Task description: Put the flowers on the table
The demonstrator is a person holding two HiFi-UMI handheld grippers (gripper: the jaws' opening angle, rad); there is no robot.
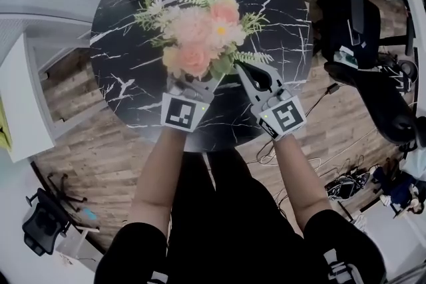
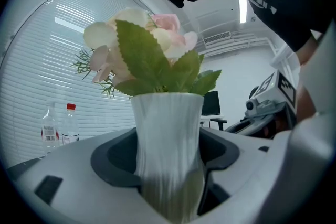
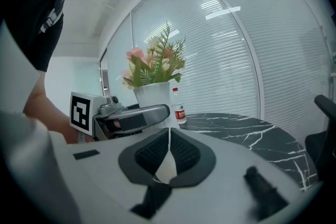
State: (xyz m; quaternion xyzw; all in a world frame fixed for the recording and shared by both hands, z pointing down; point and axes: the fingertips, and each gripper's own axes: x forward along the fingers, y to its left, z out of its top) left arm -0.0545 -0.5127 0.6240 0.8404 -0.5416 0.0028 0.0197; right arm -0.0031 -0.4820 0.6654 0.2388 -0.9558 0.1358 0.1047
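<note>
Clamping L gripper (image 1: 192,84) fingers on white vase (image 2: 167,134), upright, flowers (image 1: 200,36) up | R gripper (image 3: 169,152) fingers together, empty

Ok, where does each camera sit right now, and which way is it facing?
Head view: on the head, looking steeply down at the marble table; both forearms, left gripper and right gripper show.
Left gripper view: on that gripper, along its jaws, closed on the white vase; torso above.
Right gripper view: on that gripper, along its shut, empty jaws across the table; an arm at left.
All three share the flowers.
</note>
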